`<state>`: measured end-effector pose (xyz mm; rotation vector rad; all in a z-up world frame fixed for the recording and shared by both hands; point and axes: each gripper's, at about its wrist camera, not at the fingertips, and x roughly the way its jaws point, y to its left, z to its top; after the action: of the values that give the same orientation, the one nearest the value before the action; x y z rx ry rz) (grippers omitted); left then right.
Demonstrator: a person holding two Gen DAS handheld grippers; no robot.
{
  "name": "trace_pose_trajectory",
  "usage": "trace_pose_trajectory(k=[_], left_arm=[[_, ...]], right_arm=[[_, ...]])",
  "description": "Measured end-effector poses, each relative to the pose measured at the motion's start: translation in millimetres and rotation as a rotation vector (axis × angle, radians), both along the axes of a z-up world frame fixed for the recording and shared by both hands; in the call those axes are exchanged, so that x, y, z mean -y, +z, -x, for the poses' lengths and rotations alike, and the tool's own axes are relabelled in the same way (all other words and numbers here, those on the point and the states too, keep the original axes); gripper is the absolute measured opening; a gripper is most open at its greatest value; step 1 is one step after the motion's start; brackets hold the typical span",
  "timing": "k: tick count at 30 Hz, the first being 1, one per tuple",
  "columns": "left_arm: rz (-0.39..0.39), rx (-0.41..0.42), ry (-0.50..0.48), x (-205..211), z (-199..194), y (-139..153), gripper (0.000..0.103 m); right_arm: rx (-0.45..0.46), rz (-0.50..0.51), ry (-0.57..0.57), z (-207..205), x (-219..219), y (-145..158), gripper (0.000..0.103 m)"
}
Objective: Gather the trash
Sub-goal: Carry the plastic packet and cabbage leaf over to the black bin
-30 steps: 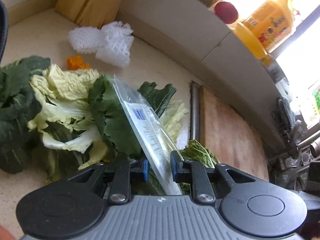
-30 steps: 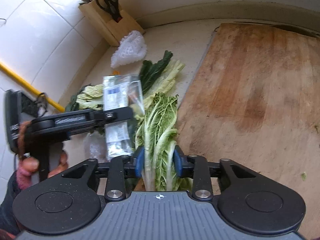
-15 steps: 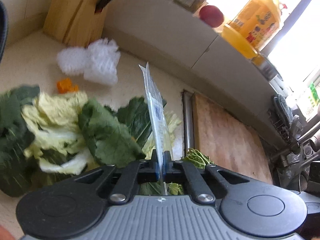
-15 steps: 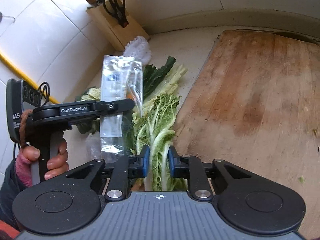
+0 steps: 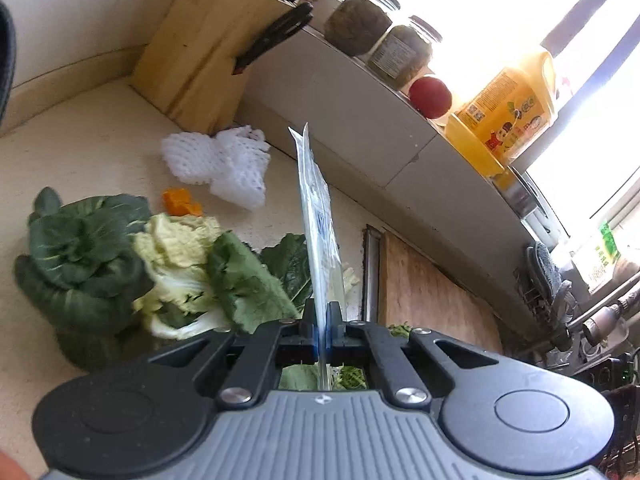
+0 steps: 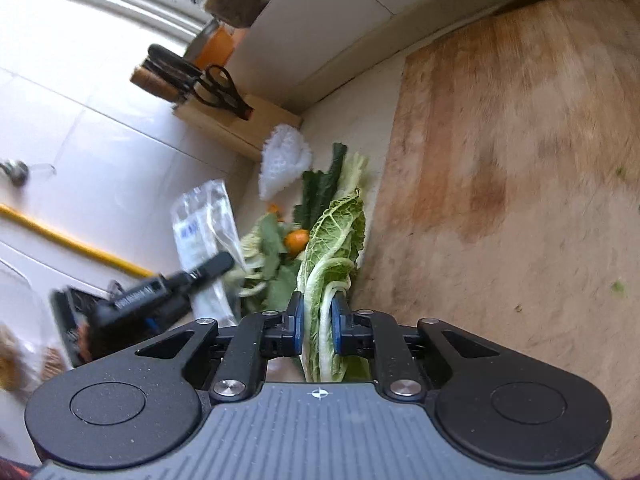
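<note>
The left claw (image 5: 321, 330) is pinching the plastic wrapper (image 5: 318, 220) and the right claw (image 6: 317, 330) is gripping a cabbage leaf (image 6: 334, 248), so both are best lifting gently, clear of the surface (image 5: 80, 152).

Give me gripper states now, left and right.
Left gripper: closed on the clear plastic bag.
Right gripper: closed on a cabbage leaf.

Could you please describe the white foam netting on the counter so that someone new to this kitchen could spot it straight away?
Start at the wooden knife block in the counter's back corner. On the cream countertop just in front of it lies the crumpled white foam mesh sleeve, beyond the pile of green leaves. It is the only white, honeycomb-textured thing there, next to a small orange scrap.
</note>
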<state>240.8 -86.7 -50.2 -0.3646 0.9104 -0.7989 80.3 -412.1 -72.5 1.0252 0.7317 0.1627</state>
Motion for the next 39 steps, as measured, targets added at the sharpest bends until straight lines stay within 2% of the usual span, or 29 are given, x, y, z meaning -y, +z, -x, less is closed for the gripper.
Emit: trace_pose_trajectory(k=[7, 17, 30, 39], left_arm=[[0.021, 0.031, 0.092, -32, 11, 17, 0.003], [0.001, 0.051, 0.242, -72, 38, 25, 0.003], [-0.003, 0.066, 0.336, -87, 80, 29, 0.003], [0.005, 0.091, 0.381, -99, 96, 34, 0.003]], right_arm=[[0.091, -0.188, -0.043, 1, 13, -4, 0.018], [0.147, -0.224, 0.019, -20, 12, 5, 0.018], [0.247, -0.349, 0.115, -51, 12, 22, 0.018], [0.283, -0.337, 0.172, -66, -5, 38, 0.018]])
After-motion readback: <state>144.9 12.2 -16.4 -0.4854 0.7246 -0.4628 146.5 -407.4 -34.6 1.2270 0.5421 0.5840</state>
